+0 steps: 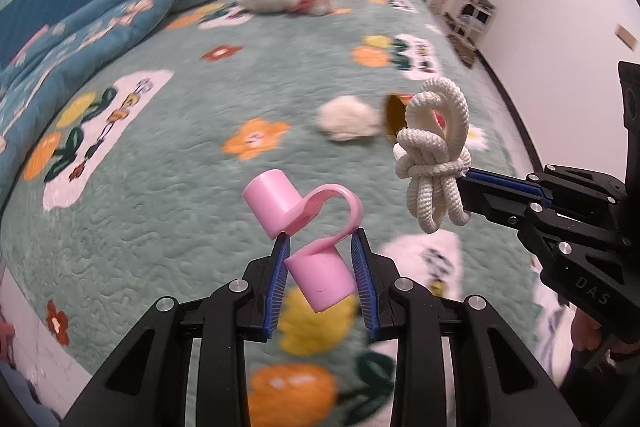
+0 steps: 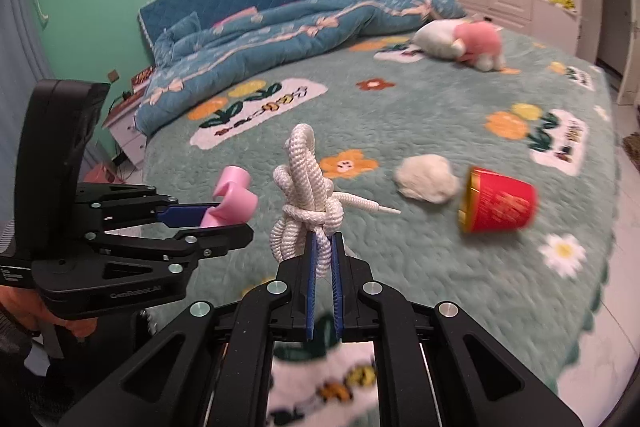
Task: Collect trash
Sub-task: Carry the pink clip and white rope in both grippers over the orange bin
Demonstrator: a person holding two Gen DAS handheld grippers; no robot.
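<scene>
A pink plastic piece [image 1: 308, 247], two short tubes joined by a curved strap, is held off the bed. To its right hangs a knotted white rope bundle [image 1: 434, 163]. Farther off on the bed lie a crumpled white wad [image 2: 426, 179] and, right of it, a tipped red cup [image 2: 498, 201].

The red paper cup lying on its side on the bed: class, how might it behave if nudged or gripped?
The red paper cup may roll in a curve, since it tapers. It probably is light and would crush under a firm grip. The plush bedspread might slow any roll.
</scene>
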